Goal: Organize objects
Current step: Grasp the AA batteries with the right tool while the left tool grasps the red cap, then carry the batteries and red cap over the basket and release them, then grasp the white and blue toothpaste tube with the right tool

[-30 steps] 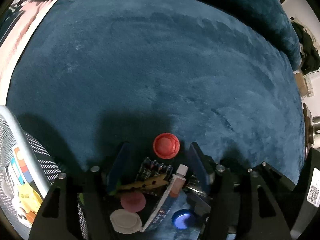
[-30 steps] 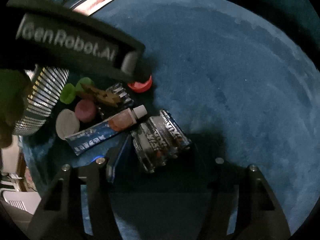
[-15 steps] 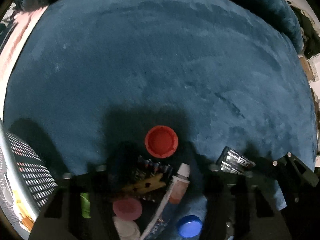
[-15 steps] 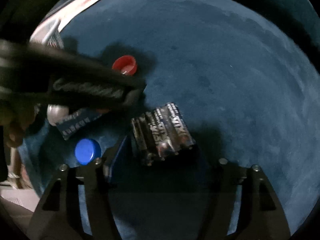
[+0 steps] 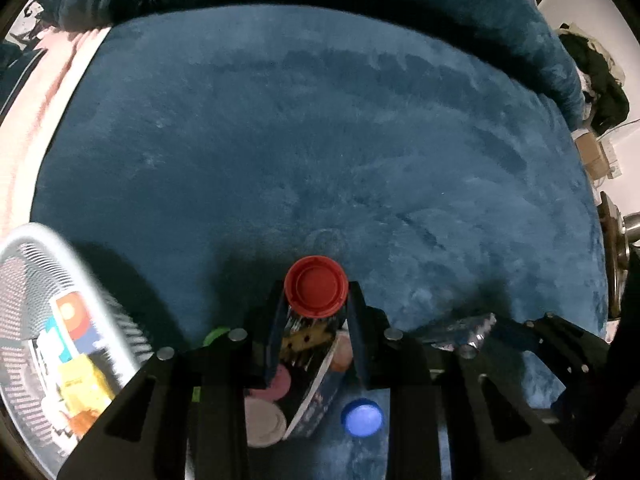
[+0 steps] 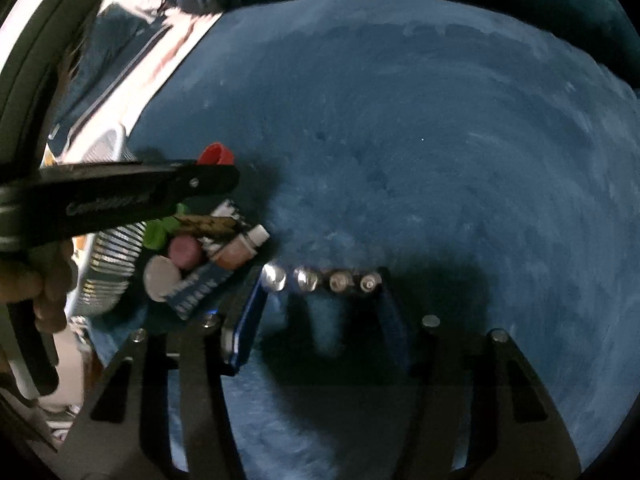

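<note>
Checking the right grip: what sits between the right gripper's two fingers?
In the right wrist view, a pack of four batteries spans the gap between the right gripper's blue fingers, ends facing the camera.

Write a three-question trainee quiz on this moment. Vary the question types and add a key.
1. True or false: the left gripper is shut on the blue cap.
2. What does the right gripper hold? A) toothpaste tube B) battery pack C) pink cap
3. Fill in: the white mesh basket lies to the ______ of the left gripper.

Key: 1 false, it grips the red cap; 2 B; 3 left.
</note>
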